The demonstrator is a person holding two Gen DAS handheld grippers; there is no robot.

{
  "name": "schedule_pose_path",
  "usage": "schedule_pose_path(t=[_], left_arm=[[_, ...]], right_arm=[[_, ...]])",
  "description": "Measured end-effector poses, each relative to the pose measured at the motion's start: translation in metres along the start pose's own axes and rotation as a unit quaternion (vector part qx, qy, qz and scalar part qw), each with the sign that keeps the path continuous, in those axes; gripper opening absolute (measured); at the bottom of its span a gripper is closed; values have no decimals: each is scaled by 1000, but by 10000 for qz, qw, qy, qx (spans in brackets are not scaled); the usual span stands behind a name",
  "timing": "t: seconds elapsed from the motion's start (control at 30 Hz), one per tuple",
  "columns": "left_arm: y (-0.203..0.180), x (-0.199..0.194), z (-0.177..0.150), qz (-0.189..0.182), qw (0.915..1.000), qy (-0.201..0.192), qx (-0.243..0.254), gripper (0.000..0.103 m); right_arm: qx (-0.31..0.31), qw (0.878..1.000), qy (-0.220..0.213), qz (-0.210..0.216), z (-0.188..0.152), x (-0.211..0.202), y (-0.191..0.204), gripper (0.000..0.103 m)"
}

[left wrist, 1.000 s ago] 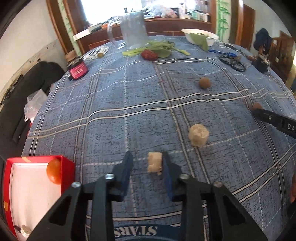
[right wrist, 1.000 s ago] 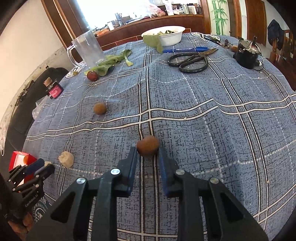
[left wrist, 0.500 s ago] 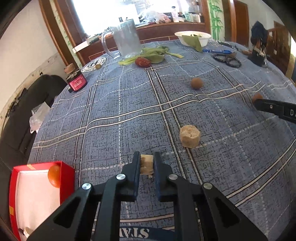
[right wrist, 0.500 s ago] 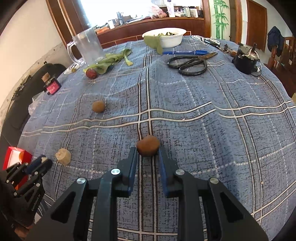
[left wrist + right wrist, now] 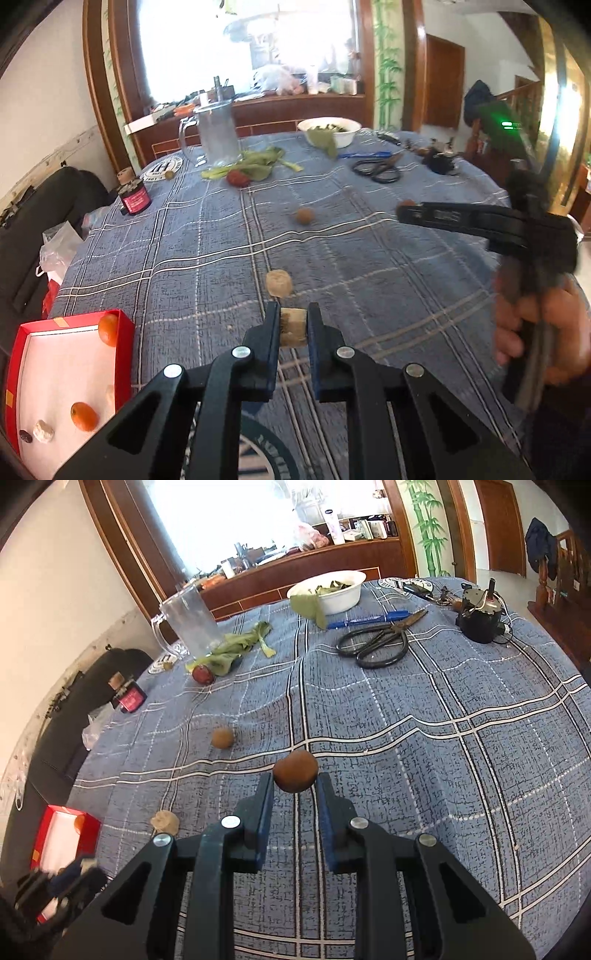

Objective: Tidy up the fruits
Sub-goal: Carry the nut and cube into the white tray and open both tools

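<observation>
My left gripper [image 5: 293, 314] is shut on a pale, cube-like fruit chunk [image 5: 293, 328], held just above the blue plaid tablecloth [image 5: 207, 280]. A second pale chunk [image 5: 279, 283] lies right behind it, and a brown round fruit [image 5: 305, 215] sits further back. The red box [image 5: 125, 332] at lower left holds orange fruits [image 5: 84, 416] and a pale piece. My right gripper [image 5: 294, 781] is shut on another brown round fruit [image 5: 295, 770], pinched at the fingertips. In the right wrist view the loose brown fruit [image 5: 222, 737], the pale chunk [image 5: 165, 821] and the red box [image 5: 55, 834] lie to the left.
At the back stand a glass pitcher [image 5: 190, 627], leafy greens [image 5: 236, 648] with a red fruit [image 5: 202, 674], a white bowl [image 5: 336, 590], black scissors [image 5: 380, 642], a blue pen [image 5: 369, 619] and a small black device [image 5: 480, 616]. A red-labelled jar [image 5: 135, 195] sits near the left edge.
My left gripper closed on the pale chunk and lifted it off the cloth, tilting upward. My right gripper rose slightly with the brown fruit still held.
</observation>
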State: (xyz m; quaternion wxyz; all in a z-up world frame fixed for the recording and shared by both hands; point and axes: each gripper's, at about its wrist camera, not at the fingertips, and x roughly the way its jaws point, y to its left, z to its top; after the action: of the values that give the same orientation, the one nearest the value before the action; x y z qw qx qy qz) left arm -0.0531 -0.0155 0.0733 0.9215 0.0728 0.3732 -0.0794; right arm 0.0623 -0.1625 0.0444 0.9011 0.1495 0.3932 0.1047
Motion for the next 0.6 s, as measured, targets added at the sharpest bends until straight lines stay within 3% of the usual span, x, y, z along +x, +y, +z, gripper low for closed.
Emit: schedule_pose_path(t=[0.3,0.6], left_arm=[[20,-32,-16,63,9994,-242,-219,12],[64,-63,-37,270,9973,-467,-499,12]], right_arm=[[14,10000,-78,-8,-2,-1,0,25],[-26,9990,-443,1,-5,-13,4,25]])
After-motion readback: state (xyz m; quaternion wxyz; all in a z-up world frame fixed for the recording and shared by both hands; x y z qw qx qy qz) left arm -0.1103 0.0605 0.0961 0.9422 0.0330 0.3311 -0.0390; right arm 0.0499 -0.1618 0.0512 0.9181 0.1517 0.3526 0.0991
